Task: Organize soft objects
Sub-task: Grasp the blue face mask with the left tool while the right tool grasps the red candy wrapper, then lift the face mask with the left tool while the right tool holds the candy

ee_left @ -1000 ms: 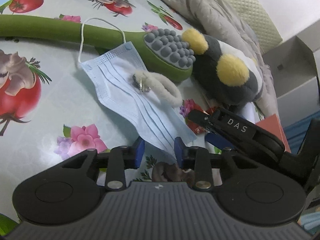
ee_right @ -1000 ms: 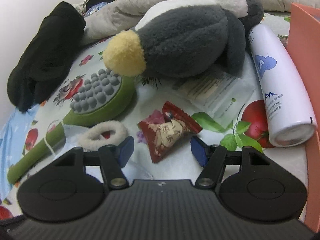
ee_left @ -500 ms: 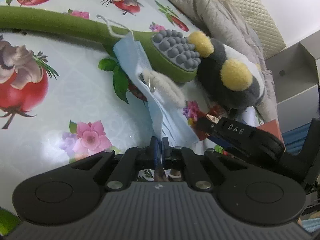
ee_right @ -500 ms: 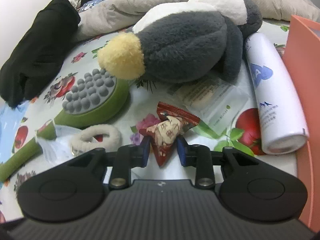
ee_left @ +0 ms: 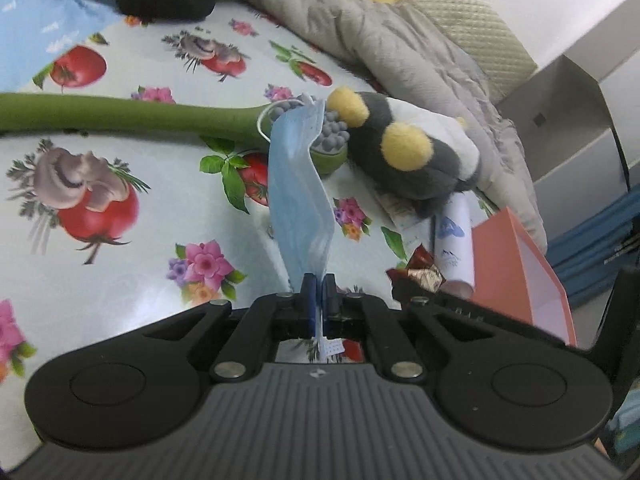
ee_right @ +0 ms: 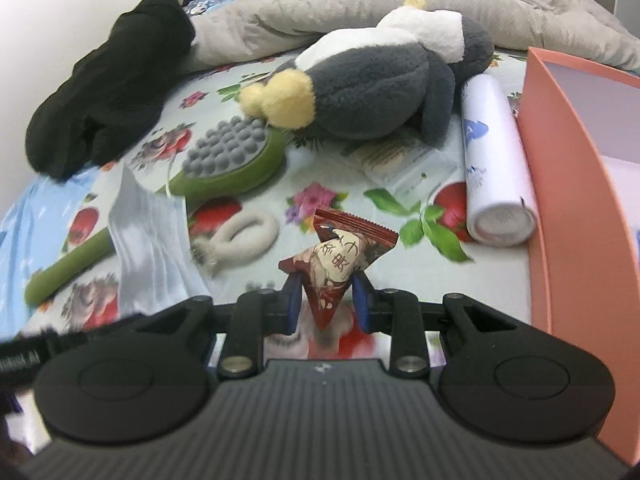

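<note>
The left tongs [ee_left: 319, 286] were pinched tight on the lower edge of a blue face mask [ee_left: 298, 196], which stood up from the blue pads through the middle of the left wrist view, its top edge draped against the grey-nubbed head of a green massage brush [ee_left: 128, 114]. The brush's long handle ran off toward the left edge of the frame. Just right of the brush head lay a grey plush toy [ee_left: 416, 156] with yellow feet, on a fruit-and-flower printed cloth [ee_left: 120, 264].

In the right wrist view, the right tongs [ee_right: 326, 300] were closed around a red snack packet [ee_right: 334, 264], its lower point hanging between the two blue pads at the bottom centre. To the left of it a white fluffy hair tie [ee_right: 240, 242] lay on the cloth, just beside the mask. A white spray can [ee_right: 494, 164] lay on its side right of centre, touching the wall of an orange box [ee_right: 560, 184] along the right edge. A black garment [ee_right: 108, 96] sat at the upper left, and a grey quilt [ee_right: 400, 8] stretched across the top.
</note>
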Demonstrator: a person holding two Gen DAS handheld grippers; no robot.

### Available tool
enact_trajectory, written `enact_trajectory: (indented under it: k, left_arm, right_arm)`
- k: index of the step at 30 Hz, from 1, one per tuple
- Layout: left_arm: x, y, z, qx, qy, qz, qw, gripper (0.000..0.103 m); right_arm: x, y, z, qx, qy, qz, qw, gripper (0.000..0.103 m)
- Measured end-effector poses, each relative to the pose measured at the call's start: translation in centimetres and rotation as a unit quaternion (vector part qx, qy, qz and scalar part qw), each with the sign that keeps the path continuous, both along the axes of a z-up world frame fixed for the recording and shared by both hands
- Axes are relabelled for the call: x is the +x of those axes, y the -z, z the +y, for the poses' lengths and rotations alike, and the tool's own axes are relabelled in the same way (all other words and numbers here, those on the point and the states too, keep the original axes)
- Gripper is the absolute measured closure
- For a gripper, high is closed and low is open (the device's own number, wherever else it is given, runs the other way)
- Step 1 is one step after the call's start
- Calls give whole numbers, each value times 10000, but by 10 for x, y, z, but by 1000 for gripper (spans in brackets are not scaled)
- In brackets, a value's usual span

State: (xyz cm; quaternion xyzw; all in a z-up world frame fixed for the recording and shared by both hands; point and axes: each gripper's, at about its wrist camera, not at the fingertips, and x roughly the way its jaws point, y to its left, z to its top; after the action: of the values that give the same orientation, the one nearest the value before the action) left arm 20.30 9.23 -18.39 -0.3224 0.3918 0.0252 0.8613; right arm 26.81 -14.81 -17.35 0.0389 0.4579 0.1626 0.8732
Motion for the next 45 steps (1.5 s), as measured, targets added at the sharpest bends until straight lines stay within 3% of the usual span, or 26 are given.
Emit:
enact_trajectory:
  k: [12, 16, 25, 26, 27, 29, 32, 34, 40, 45]
  left_arm:
    - [-65, -25, -13, -121, 630, -87, 9979, 100]
    - [-81, -15, -18, -215, 825, 140, 9963, 100]
    - [-98, 10, -16, 245, 876, 625, 9939, 98]
    - [-99, 9, -16, 298, 862, 631, 9938, 88]
    - [-99, 9, -15, 366, 841, 663, 9936, 66]
    - [-98, 8, -13, 497, 733, 711, 9935, 44]
    - [-99, 5, -11, 508, 696, 626, 9943, 43]
    - [-97, 4, -12, 577, 656, 636, 9941, 33]
    - [-91, 10, -19, 825, 651, 741, 9917, 25]
    - [-87, 21, -28, 880, 787, 850, 9894, 24]
  right_arm:
    - [-79, -6, -25, -130, -85, 182, 9997, 73]
    - [-102, -2, -32, -222, -139, 264, 9993, 73]
    - [-129, 11, -49, -266, -68, 474, 9985, 72]
    - [-132, 10, -50, -218, -78, 461, 9987, 72]
    - [-133, 9, -51, -164, -81, 439, 9989, 72]
    - [-134, 7, -54, -92, -44, 395, 9992, 66]
    - [-130, 7, -52, -126, -20, 285, 9995, 57]
    - [-127, 7, -47, -261, -55, 119, 9996, 55]
    - [-119, 10, -31, -815, -379, -269, 9956, 55]
    - [-111, 20, -25, -1303, -542, -496, 9887, 55]
